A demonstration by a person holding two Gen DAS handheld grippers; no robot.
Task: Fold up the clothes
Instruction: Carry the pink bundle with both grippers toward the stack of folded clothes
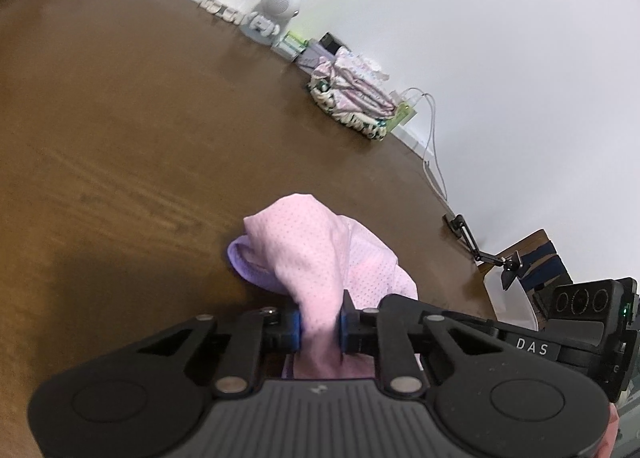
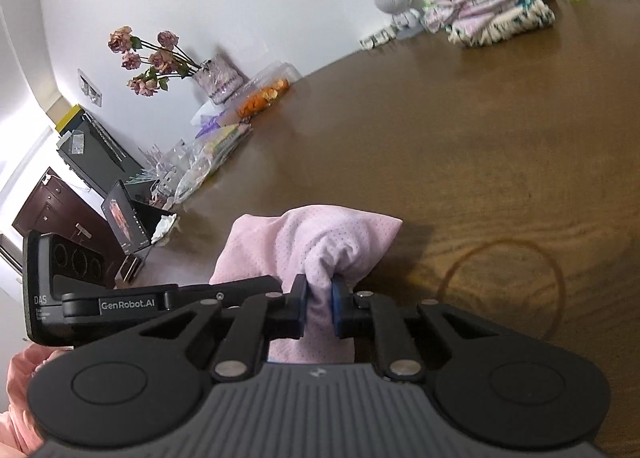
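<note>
A pink dotted garment [image 1: 312,254] with a purple edge hangs bunched over the brown wooden table [image 1: 120,130]. My left gripper [image 1: 320,324] is shut on a fold of it, the cloth pinched between the blue pads. In the right wrist view the same pink garment [image 2: 320,242] is bunched up, and my right gripper [image 2: 319,304] is shut on another fold of it. The other gripper's body [image 2: 80,286] shows at the left of that view, close beside. The lower part of the garment is hidden behind the gripper bodies.
A stack of folded clothes [image 1: 352,98] [image 2: 492,14] lies at the table's far edge by the white wall, beside a white round speaker [image 1: 276,6] and small boxes. A vase of dried roses [image 2: 160,62], an orange snack tray [image 2: 264,96] and plastic bags line another edge.
</note>
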